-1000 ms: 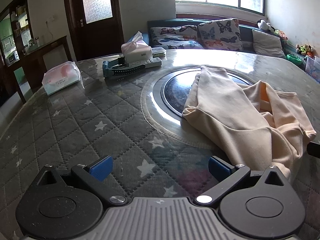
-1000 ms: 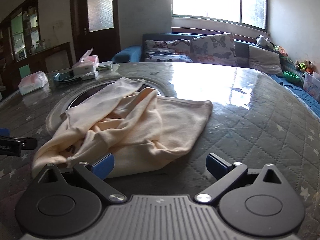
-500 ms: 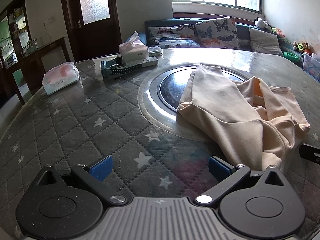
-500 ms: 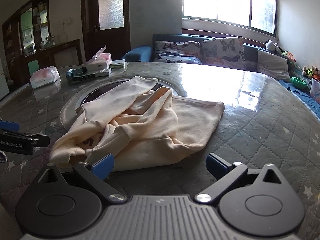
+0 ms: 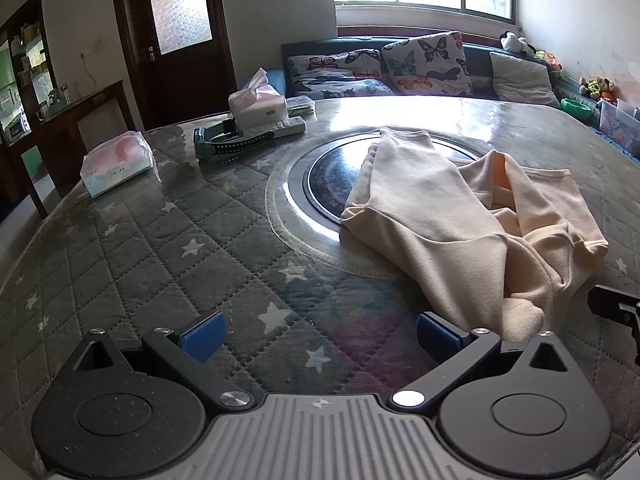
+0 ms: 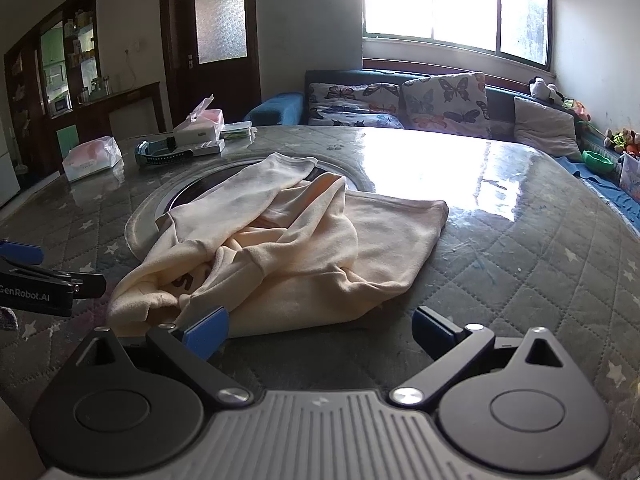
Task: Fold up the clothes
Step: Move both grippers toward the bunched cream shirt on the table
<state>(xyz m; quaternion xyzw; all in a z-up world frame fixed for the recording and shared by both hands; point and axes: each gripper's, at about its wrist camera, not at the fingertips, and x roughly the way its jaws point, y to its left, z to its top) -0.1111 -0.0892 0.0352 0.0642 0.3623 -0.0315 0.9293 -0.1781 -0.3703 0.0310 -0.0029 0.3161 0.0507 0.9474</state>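
Note:
A cream sweatshirt point(image 5: 460, 220) lies crumpled on the round table, partly over the glass turntable point(image 5: 320, 184). It also shows in the right wrist view point(image 6: 288, 256). My left gripper point(image 5: 318, 334) is open and empty, above the quilted cloth just left of the garment's near edge. My right gripper point(image 6: 320, 328) is open and empty, its left blue pad point(image 6: 206, 326) close to the garment's near hem. The left gripper shows at the left edge of the right wrist view point(image 6: 36, 280); the right gripper's tip shows at the right edge of the left wrist view point(image 5: 616, 308).
At the table's far left stand a tissue box point(image 5: 258, 106), a soft tissue pack point(image 5: 116, 162), a remote point(image 5: 276, 130) and a dark strap point(image 5: 232, 142). A sofa with butterfly cushions point(image 5: 424, 66) lies behind the table. The table edge curves near me.
Both grippers have pulled back and risen slightly, so the sweatshirt sits a little further away in both views. The garment itself has not moved.

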